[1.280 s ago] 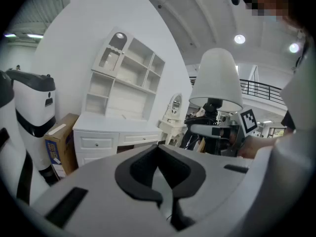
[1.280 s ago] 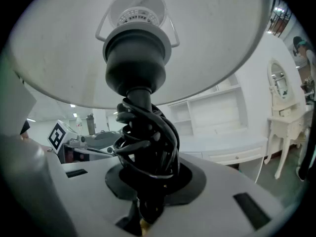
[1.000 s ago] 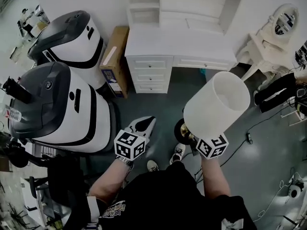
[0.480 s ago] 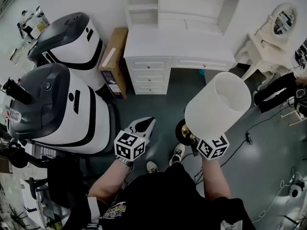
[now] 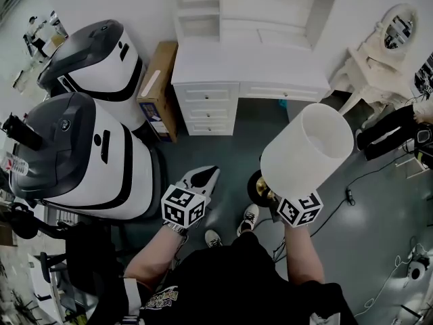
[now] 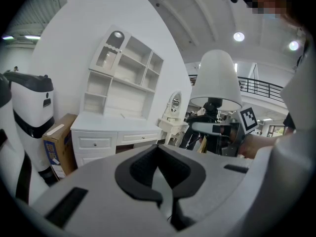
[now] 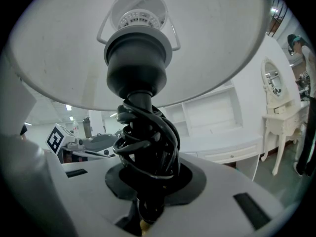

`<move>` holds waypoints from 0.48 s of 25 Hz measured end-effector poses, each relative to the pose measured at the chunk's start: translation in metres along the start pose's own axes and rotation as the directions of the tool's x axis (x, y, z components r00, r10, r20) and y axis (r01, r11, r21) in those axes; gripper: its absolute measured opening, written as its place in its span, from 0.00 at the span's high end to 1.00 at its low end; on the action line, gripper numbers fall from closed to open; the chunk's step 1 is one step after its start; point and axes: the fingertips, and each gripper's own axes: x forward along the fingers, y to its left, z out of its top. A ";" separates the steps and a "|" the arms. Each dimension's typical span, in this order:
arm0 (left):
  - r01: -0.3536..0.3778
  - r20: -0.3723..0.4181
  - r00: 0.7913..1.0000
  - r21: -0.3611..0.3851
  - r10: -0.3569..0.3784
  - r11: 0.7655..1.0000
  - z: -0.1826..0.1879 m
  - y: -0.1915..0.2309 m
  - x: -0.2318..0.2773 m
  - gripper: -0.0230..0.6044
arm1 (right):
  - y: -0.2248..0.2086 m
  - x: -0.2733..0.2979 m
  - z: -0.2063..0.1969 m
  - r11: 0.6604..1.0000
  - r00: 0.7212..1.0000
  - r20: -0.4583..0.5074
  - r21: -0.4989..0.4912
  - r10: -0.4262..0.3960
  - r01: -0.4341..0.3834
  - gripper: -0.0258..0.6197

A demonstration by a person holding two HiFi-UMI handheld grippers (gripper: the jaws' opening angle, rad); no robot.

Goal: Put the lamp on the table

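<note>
Head view: right gripper (image 5: 272, 196) has the lamp (image 5: 308, 147) up over the floor (image 5: 230, 141), well short of the white counter (image 5: 250, 63), with the left gripper (image 5: 201, 179) alongside. Left gripper view: fingers together, nothing in them. Right gripper view: fingers clamped on the lamp's cord-wrapped stem (image 7: 148, 147).

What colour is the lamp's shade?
Plain white. The white drum-shaped lampshade shows best in the head view.

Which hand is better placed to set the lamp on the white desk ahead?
Right. The right gripper has its fingers closed on the lamp at its cord-wrapped stem, facing the white desk. The left gripper is shut and empty, off to the lamp's side.
</note>
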 end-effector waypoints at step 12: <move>0.007 -0.003 1.000 -0.003 -0.007 1.000 0.008 -0.004 0.026 0.95 | -0.024 0.003 0.010 1.000 1.000 -0.004 -0.006 -0.006 0.006 0.82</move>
